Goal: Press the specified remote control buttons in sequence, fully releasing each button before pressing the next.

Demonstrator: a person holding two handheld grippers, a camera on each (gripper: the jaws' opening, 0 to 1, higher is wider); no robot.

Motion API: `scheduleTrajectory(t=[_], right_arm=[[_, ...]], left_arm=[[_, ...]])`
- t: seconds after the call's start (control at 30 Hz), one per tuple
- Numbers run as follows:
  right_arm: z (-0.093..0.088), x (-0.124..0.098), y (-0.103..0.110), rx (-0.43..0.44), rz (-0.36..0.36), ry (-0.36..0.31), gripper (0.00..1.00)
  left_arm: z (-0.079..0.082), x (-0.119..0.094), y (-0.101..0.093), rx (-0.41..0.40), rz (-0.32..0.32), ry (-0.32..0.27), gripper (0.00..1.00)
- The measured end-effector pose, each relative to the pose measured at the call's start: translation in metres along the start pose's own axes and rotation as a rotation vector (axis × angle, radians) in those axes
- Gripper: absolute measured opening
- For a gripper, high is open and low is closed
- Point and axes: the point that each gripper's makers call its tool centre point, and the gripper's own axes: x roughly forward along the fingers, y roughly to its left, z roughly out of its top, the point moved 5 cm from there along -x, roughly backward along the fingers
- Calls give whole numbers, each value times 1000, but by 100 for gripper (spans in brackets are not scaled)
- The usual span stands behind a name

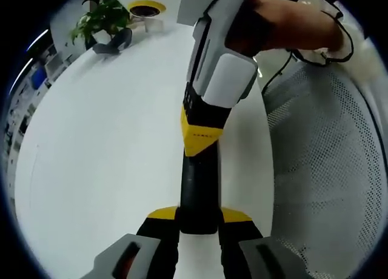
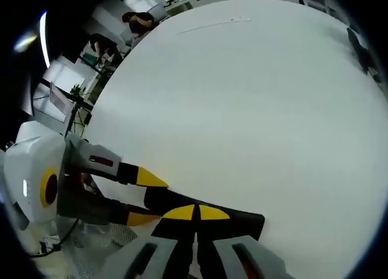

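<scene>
A slim black remote control (image 1: 197, 182) lies lengthways over the white table (image 1: 109, 157), and my left gripper (image 1: 199, 216) is shut on its near end, with a yellow-tipped jaw on each side. From above, a hand brings in my right gripper (image 1: 200, 137), jaws shut together, with its yellow tip resting on the remote's far part. In the right gripper view, my right gripper (image 2: 195, 213) sits tip-down on the remote (image 2: 242, 221). My left gripper (image 2: 143, 199) clamps the remote from the left. The buttons are hidden.
A potted plant (image 1: 102, 19), a yellow-rimmed round object (image 1: 146, 8) and a grey object (image 1: 114, 42) stand at the table's far end. A white mesh chair (image 1: 327, 170) is beside the table. People (image 2: 137, 22) sit beyond the far edge.
</scene>
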Motion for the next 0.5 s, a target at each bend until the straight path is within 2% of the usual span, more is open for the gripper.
scheduleTrajectory(t=[0.5], right_arm=[[2, 2, -1, 31, -2, -4, 0]], left_arm=[[0, 0, 1, -14, -8, 0, 22]])
